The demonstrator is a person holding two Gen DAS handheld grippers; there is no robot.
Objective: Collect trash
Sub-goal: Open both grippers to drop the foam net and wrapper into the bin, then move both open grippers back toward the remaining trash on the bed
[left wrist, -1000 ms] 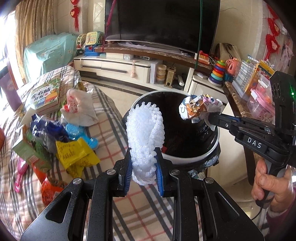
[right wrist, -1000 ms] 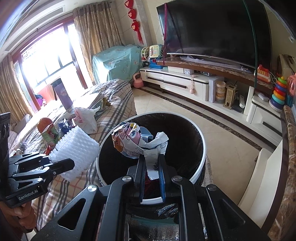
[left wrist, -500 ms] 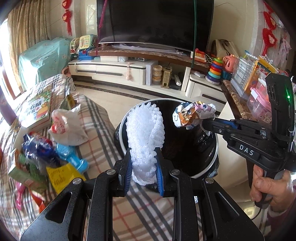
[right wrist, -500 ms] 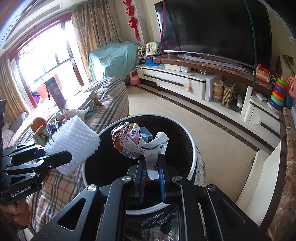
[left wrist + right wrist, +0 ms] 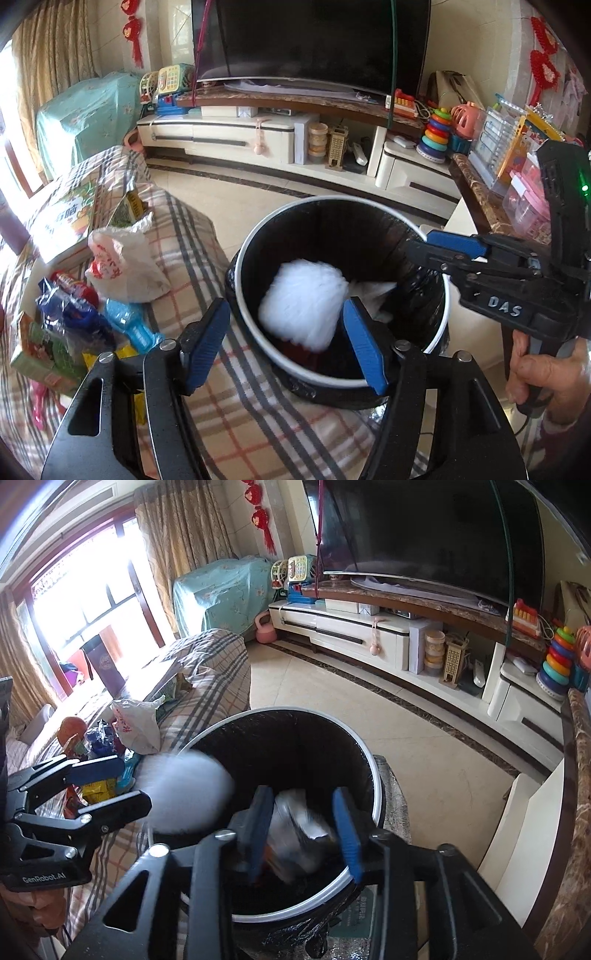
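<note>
Trash in release: white foam netting [image 5: 303,301], blurred, sits inside the rim of the black-lined bin [image 5: 258,243], clear of both blue pads of the left tool [image 5: 286,343], whose jaws have just been opening and now stand wide with nothing gripped. Crumpled printed wrapper [image 5: 299,830], also blurred, lies between the parted pads of the right tool [image 5: 301,834], apparently free of them; those jaws have likewise just been opening.

To finish the step well, judged: keep both tools over the bin mouth until each piece is down, then draw back without catching the liner.

More litter waits on the plaid-covered surface [image 5: 207,258] left of the bin: white plastic bag [image 5: 122,266], blue and yellow packets [image 5: 74,317].

Legible writing: "DAS" on the right tool's body, "GenRobot.AI" on the left tool's body. Print on the bag and book is not readable.
</note>
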